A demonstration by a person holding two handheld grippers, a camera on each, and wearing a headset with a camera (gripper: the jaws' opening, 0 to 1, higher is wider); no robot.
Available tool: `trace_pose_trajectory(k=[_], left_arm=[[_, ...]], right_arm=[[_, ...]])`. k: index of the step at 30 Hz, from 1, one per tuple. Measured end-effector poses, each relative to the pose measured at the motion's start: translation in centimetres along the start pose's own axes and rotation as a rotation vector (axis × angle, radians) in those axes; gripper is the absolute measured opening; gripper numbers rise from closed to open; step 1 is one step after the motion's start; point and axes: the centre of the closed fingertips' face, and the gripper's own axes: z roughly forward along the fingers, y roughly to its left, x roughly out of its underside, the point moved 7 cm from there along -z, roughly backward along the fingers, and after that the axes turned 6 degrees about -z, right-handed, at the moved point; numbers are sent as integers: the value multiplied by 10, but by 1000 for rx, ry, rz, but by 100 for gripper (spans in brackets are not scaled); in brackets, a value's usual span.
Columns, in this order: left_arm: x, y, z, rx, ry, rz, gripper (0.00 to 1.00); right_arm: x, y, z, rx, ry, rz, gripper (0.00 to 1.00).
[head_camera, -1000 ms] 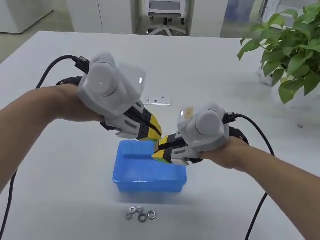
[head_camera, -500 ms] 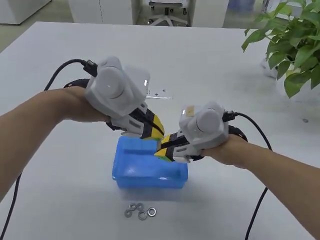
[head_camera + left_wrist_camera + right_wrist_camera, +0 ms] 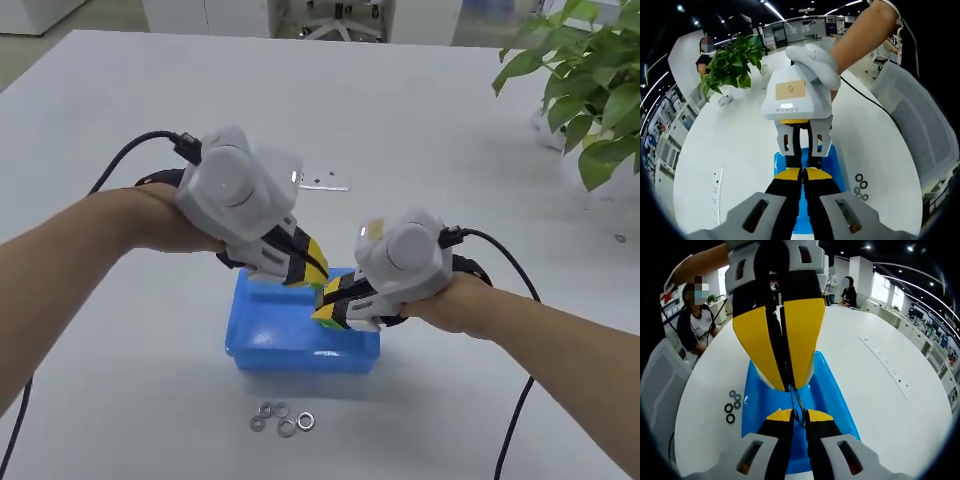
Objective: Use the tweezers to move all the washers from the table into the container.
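A blue container [image 3: 268, 342] sits on the white table [image 3: 450, 130], and several small metal washers [image 3: 283, 420] lie in a cluster just in front of it. My left gripper [image 3: 308, 268] and right gripper [image 3: 328, 305] meet tip to tip above the container. In the right gripper view, thin metal tweezers [image 3: 796, 405] run from the left gripper's yellow jaw tips down into my right gripper [image 3: 794, 416]. Both pairs of jaws are shut on them. The washers [image 3: 731, 407] lie left of the container [image 3: 826, 390] there. In the left gripper view my left gripper [image 3: 803, 174] faces the right one, with washers [image 3: 860, 187] to the right.
A thin white strip [image 3: 325, 183] lies on the table beyond the grippers. A potted plant [image 3: 590, 90] stands at the far right. Black cables trail from both grippers. A seated person [image 3: 695, 315] and a mesh chair [image 3: 660, 390] are past the table edge.
The head camera has tilted, so the picture has shifted. Both grippers stay tip to tip above the container, a little lower over it. The washers have not moved.
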Motion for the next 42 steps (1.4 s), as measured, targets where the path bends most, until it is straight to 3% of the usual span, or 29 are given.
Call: trace_pose_trajectory(k=[12,22,31,42], left_arm=[[0,0,-2,0,-7,1,5],[-8,-2,-12,-11,-8,7,5],[-22,-7,-31,-24,-24,3,5],[-33,-23,-55,-36,-27,2,5]], right_arm=[[-1,-1,-1,3,2,-6,11],[-10,1,-9,20,-13,-17,11],[-27,7,-25,57,-38,-42,11],[-50,22,-37,72,-64,-82,11]])
